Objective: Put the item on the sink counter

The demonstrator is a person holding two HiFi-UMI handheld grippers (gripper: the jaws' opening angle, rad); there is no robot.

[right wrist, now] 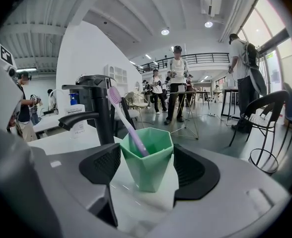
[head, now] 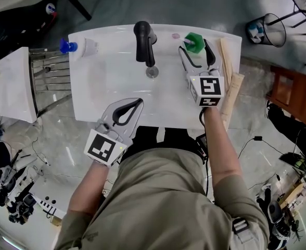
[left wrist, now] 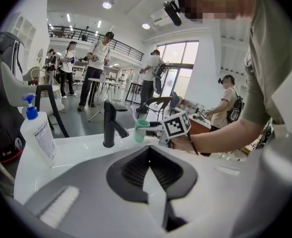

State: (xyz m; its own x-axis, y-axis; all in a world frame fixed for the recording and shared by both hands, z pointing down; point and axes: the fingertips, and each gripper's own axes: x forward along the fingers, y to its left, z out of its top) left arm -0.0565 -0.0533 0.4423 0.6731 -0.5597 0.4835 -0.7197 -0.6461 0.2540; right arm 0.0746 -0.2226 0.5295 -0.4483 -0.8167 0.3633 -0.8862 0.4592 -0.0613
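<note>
A green faceted cup (head: 194, 42) stands upright on the white sink counter (head: 111, 87) at the back right, beside the black faucet (head: 144, 40). A lilac toothbrush (right wrist: 126, 120) leans inside the cup (right wrist: 146, 167). My right gripper (head: 194, 48) reaches over the counter, its dark pads pressed to the cup's rim on both sides, shut on it. My left gripper (head: 139, 101) hovers over the counter's front edge, shut with its tips touching and nothing in it. From the left gripper view the cup (left wrist: 141, 130) shows far off behind the faucet (left wrist: 109, 123).
A white spray bottle with a blue head (head: 83, 47) lies at the counter's back left. The drain (head: 152, 72) sits below the faucet. Wooden slats (head: 231, 82) lean along the counter's right edge. A wire bin (head: 267, 30) stands on the floor beyond.
</note>
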